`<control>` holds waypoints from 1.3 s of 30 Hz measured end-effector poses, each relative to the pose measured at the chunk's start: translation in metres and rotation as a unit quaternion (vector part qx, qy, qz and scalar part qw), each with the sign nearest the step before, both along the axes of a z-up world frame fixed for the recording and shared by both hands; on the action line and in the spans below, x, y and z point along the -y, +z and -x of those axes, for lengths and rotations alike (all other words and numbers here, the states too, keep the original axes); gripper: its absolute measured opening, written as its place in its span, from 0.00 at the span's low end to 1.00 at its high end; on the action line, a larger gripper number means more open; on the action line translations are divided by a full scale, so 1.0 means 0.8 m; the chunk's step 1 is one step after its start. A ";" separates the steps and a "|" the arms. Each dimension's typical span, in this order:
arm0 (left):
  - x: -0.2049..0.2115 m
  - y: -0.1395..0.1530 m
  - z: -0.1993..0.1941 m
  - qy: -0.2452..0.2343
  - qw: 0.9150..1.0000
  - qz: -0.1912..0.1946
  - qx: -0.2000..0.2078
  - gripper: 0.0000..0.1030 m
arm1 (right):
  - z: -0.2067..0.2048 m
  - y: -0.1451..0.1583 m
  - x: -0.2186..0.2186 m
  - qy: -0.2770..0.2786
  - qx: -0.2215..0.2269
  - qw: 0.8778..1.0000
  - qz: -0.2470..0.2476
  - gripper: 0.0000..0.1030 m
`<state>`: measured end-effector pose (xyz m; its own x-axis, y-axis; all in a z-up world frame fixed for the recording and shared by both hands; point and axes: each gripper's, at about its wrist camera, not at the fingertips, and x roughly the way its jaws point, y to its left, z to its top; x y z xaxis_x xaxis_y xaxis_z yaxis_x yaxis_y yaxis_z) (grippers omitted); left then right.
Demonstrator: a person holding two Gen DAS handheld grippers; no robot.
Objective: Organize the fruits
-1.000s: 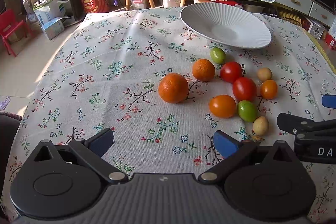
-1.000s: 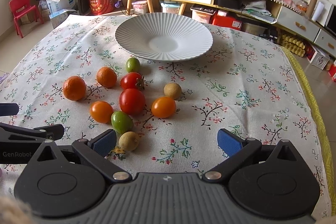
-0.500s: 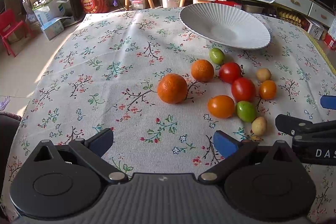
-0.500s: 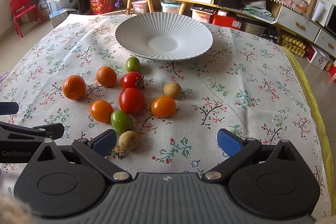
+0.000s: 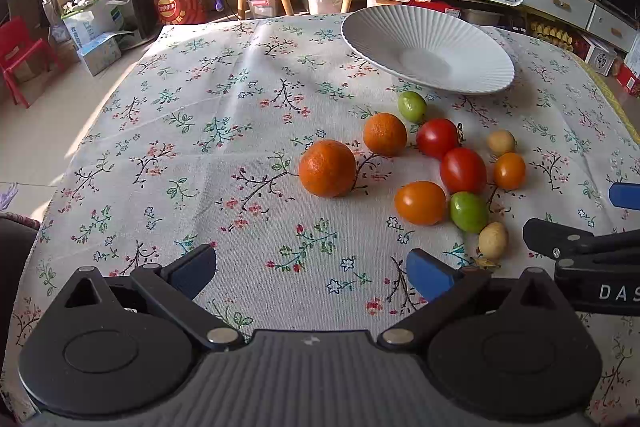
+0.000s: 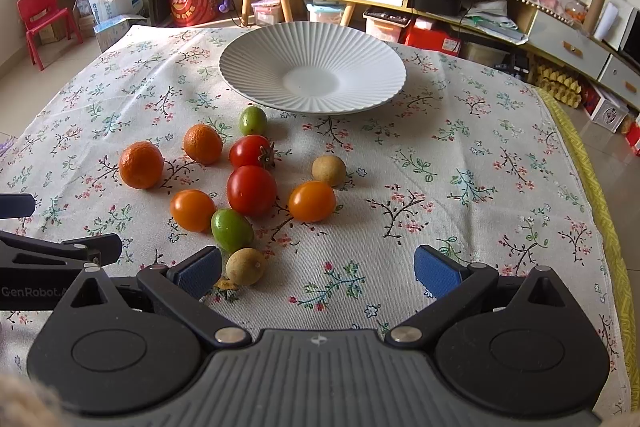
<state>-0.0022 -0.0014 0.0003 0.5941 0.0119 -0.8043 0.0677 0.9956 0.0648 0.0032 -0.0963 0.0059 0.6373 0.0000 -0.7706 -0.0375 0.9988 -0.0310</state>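
Fruits lie in a loose cluster on the floral-clothed surface (image 6: 460, 155), just near of the white ribbed plate (image 6: 256, 83), which holds nothing. From the right wrist view the cluster comprises: a larger orange (image 6: 141, 165) at far left and a smaller orange (image 6: 203, 143) beside it; a green fruit (image 6: 253, 120) nearest the plate; two red tomatoes (image 6: 251, 190), one behind the other; two orange tomatoes (image 6: 312, 201), one on each side of the nearer red tomato; a second green fruit (image 6: 232, 230) touching the nearer red tomato; and two small tan fruits (image 6: 245, 266), one at the near edge, one farther right.

Left tongs (image 5: 312, 269) and right tongs (image 6: 318, 269) both hover low over the near part of the surface, released, jaws spread wide, nothing between them. The near tan fruit sits just beside the left pad of the right tongs.

Progress, as judged: the task has not visibly begun. No fruit is on the plate and none is grasped. All ten pieces remain to be moved, presumably onto the plate.
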 end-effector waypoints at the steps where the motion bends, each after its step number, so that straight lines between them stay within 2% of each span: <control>1: 0.000 0.000 0.000 0.000 1.000 0.000 0.000 0.93 | 0.000 0.000 0.000 0.000 0.000 1.000 0.000 0.99; 29: 0.004 -0.001 0.000 -0.002 1.000 -0.001 -0.001 0.93 | 0.000 0.001 0.000 0.001 -0.007 1.000 0.005 0.99; 39: 0.003 -0.013 -0.005 -0.023 1.000 -0.002 -0.003 0.93 | -0.003 0.001 0.007 0.006 -0.001 1.000 0.004 1.00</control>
<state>0.0021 -0.0036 -0.0102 0.5895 -0.0127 -0.8076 0.1136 0.9912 0.0674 0.0057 -0.1020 0.0066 0.6351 0.0021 -0.7724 -0.0501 0.9980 -0.0385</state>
